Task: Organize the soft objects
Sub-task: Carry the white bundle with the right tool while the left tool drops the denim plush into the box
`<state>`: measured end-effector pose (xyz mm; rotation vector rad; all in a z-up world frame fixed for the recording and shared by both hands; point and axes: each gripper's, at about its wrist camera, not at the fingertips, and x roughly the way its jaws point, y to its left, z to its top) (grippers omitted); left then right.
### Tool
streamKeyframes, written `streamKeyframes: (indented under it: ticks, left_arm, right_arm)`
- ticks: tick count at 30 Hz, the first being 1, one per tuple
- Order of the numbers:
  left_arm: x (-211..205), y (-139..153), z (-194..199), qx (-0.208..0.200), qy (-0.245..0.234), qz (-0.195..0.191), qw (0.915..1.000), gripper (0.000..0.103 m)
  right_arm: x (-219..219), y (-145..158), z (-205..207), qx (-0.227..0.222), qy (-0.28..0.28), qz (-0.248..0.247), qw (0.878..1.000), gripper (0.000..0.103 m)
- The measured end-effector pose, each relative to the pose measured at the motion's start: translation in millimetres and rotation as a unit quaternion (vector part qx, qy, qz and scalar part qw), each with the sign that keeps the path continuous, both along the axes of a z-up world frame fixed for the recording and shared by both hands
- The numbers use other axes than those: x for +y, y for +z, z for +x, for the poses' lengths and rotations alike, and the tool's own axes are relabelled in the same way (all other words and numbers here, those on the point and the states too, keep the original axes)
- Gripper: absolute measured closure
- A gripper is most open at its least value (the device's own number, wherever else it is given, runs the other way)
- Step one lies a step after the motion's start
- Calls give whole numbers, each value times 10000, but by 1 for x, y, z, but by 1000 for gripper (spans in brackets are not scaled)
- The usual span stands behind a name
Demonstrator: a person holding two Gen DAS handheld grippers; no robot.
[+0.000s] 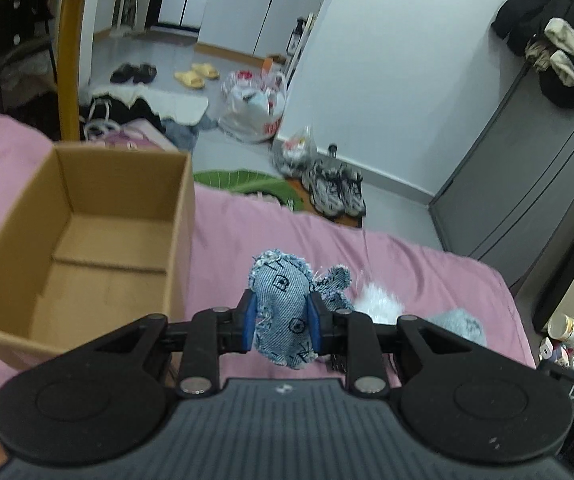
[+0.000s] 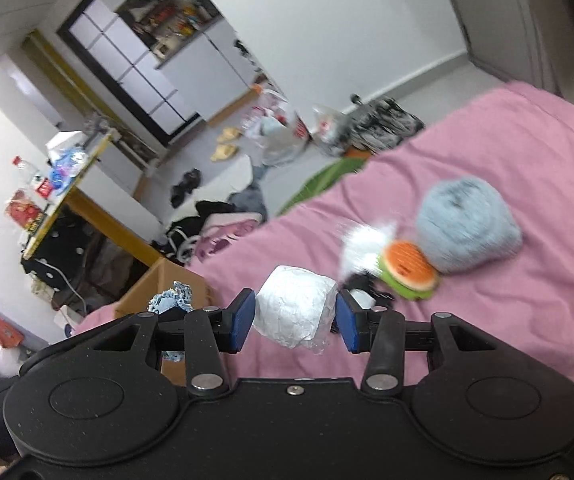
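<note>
Left wrist: denim toy (image 1: 283,308) upright

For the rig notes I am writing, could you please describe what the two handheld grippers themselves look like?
Both look alike. The left gripper and the right gripper each have a black ribbed body, two round black discs at the sides, black linkage arms with silver pivot pins, and blue ribbed pads on black fingers. White lettering "DAS" marks a housing beside each. No cables or sleeves show.

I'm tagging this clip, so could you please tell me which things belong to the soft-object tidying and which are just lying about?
Job:
- denim toy in left gripper
- white bundle in right gripper
- cardboard box
- burger plush
- blue plush

Lying about:
- sneakers
- yellow slippers
- plastic bags
</note>
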<state>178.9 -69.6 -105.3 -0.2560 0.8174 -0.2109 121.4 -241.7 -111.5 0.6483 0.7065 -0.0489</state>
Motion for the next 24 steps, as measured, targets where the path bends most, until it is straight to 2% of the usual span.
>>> streamKeyframes:
  ticks: [4, 8, 15, 24]
  left_arm:
    - [12, 13, 4, -120, 103, 79, 9998, 77]
    - [26, 25, 9, -260, 169, -17, 9995, 77]
    - [52, 43, 21, -461, 433, 14, 9980, 77]
    - [88, 42, 38, -528, 797, 20, 9954, 76]
  right_arm:
    - [11, 9, 8, -158, 160, -144, 9996, 59]
    - [21, 16, 15, -276, 209, -187, 9992, 59]
    - [36, 22, 28, -339, 251, -297, 9987, 59]
    - [60, 24, 44, -347, 354, -460, 9977, 59]
